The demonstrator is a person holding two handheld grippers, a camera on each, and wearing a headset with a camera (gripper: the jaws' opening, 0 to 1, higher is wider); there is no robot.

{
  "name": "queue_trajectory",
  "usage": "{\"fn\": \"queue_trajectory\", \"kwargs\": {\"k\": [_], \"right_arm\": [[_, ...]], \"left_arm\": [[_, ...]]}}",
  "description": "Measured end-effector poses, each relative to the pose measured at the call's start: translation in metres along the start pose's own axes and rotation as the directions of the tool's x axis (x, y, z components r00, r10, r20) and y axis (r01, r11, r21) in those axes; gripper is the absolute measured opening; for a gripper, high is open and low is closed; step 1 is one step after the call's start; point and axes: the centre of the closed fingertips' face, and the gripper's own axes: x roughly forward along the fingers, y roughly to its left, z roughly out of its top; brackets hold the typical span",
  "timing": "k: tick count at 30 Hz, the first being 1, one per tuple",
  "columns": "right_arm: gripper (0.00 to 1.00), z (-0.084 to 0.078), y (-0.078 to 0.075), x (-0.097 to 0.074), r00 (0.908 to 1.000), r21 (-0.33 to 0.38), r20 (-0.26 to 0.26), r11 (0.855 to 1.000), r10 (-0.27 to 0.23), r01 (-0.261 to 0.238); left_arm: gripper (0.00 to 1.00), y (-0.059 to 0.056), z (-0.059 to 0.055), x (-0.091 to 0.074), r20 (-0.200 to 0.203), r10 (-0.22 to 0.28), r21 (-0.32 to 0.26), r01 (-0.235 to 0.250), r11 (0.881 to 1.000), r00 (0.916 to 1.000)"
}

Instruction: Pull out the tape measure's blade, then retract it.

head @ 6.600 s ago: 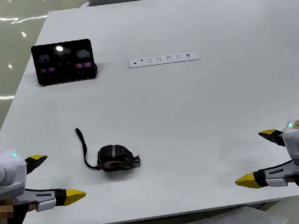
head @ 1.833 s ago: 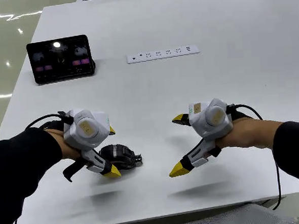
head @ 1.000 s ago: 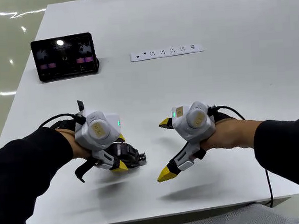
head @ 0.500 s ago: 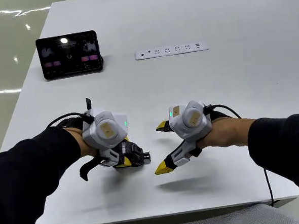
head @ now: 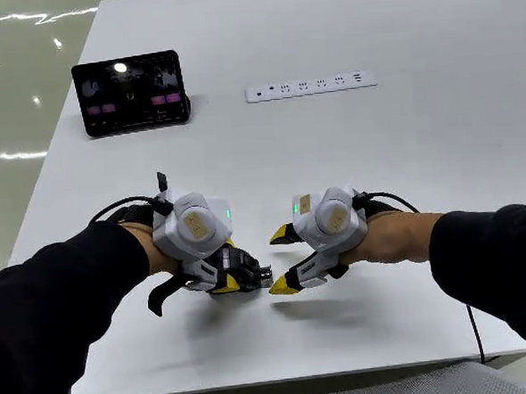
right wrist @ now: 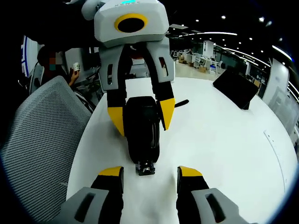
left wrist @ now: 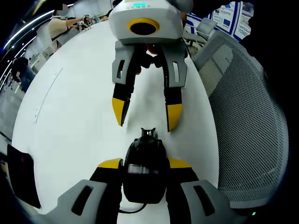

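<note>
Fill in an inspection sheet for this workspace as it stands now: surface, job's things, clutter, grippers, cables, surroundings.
Surface: white tabletop, plain.
Job's things: black tape measure, blade not yet pulled out, metal hook at the case mouth.
Clutter: black tablet-like console and white power strip, both on the far side.
Grippers: left gripper clamped on the tape measure's case; right gripper open, jaws either side of the hook.
Cables: black cables run back from both grippers.
Surroundings: grey mesh chair, glossy floor.

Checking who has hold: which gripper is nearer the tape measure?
Left. The left gripper is shut on the tape measure; the right gripper is open, its jaws flanking the blade tip.
</note>
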Motion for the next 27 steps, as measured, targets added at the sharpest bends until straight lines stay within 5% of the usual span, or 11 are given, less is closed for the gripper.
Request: {"fn": "queue_trajectory", "kwargs": {"k": [16,27], "right_arm": [[0.18,-0.002,0.001,0.011,0.9996,-0.036,-0.027,0.999,0.008,-0.009],[0.12,-0.001,0.006,0.017,0.9988,-0.038,-0.034,0.999,0.033,-0.035]], "left_arm": [[0.30,-0.001,0.000,0.000,-0.001,0.001,0.001,-0.001,1.000,1.0000],[0.30,-0.001,-0.001,0.000,-0.002,-0.001,-0.003,0.001,1.000,1.0000]]}}
